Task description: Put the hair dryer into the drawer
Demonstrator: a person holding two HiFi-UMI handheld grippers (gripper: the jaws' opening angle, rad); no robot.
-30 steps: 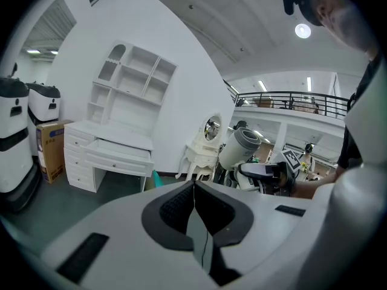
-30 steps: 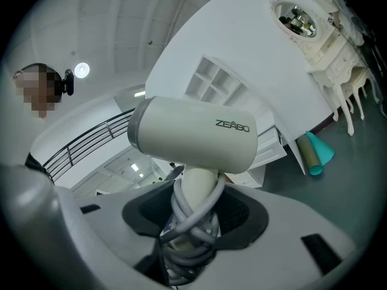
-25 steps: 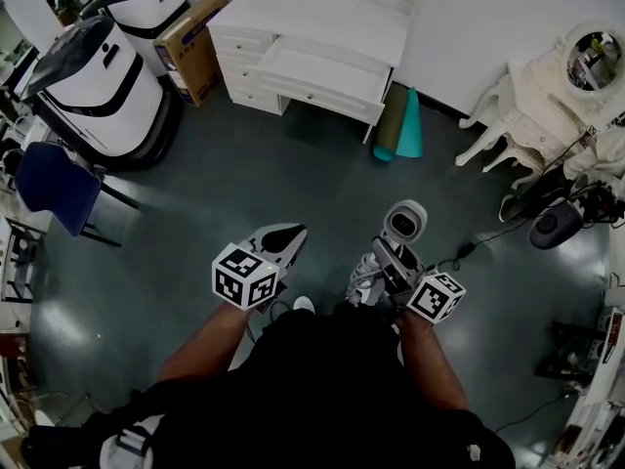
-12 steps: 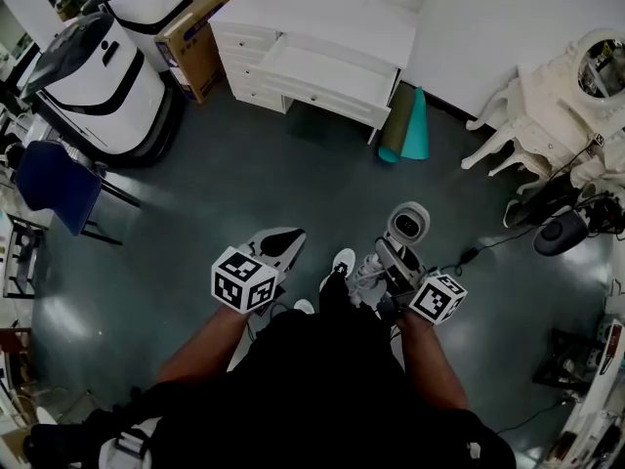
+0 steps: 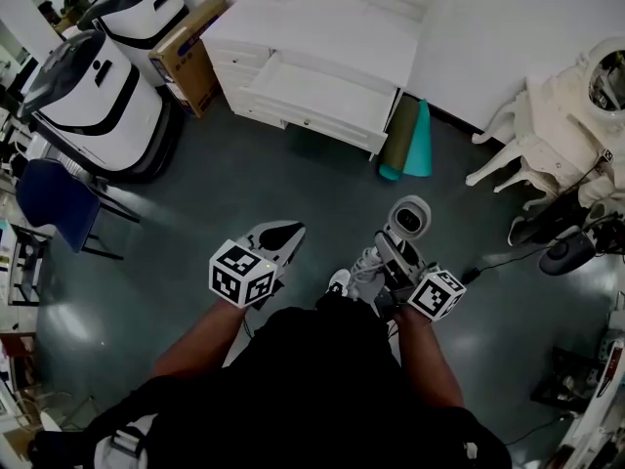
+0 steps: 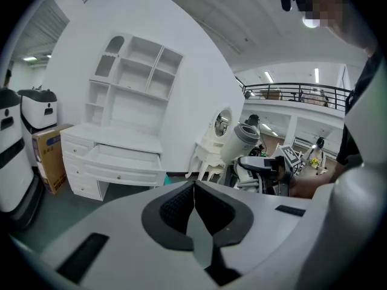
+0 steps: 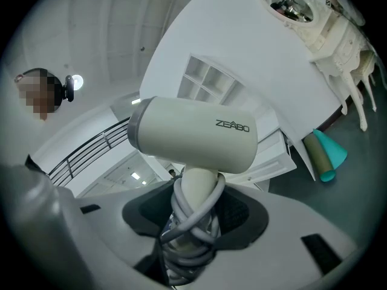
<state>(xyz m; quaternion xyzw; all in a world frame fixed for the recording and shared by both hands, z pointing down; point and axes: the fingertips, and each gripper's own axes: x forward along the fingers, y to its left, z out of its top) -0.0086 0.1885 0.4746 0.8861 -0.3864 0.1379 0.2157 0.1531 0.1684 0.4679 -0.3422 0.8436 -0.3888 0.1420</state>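
Standing at 12 o'clock against the wall, the white bench has its drawer pulled out. Well short of it, over the dark floor, the left tool at 7 o'clock has its jaws pressed together on nothing. The right tool at 5 o'clock pinches the cord-wrapped handle of the hair dryer, barrel uppermost.

Open floor leads to the pulled-out drawer.
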